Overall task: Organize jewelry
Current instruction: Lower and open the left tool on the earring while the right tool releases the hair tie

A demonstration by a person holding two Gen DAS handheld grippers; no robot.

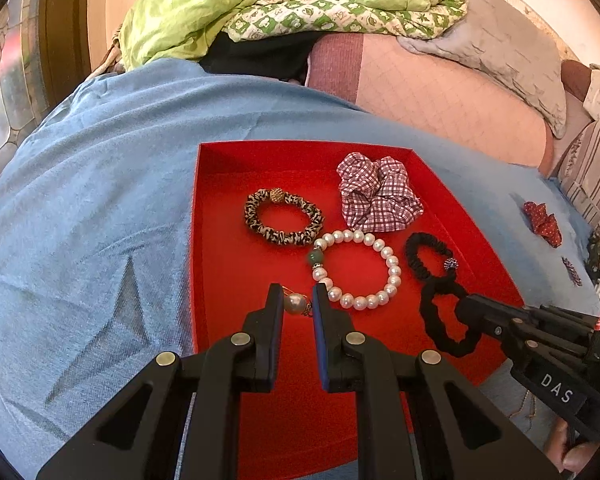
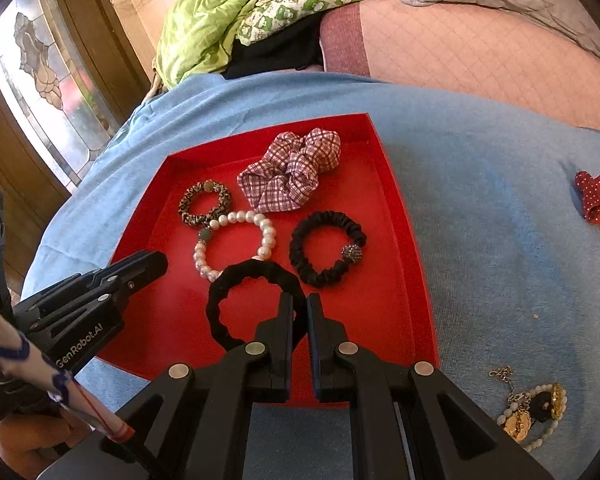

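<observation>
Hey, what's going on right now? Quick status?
Left gripper shut on pearl piece over red tray. Right gripper shut on black scrunchie above tray. Pearl bracelet lies close below; nothing blocking.

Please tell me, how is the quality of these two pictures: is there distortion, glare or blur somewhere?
Left wrist view: strong fisheye bending, dark corners; the red tray and pearl bracelet are sharp; the window at the left edge is washed out. Right wrist view: the same curving; the stained-glass window glares bright, and the sleeve at the lower left is soft.
</observation>
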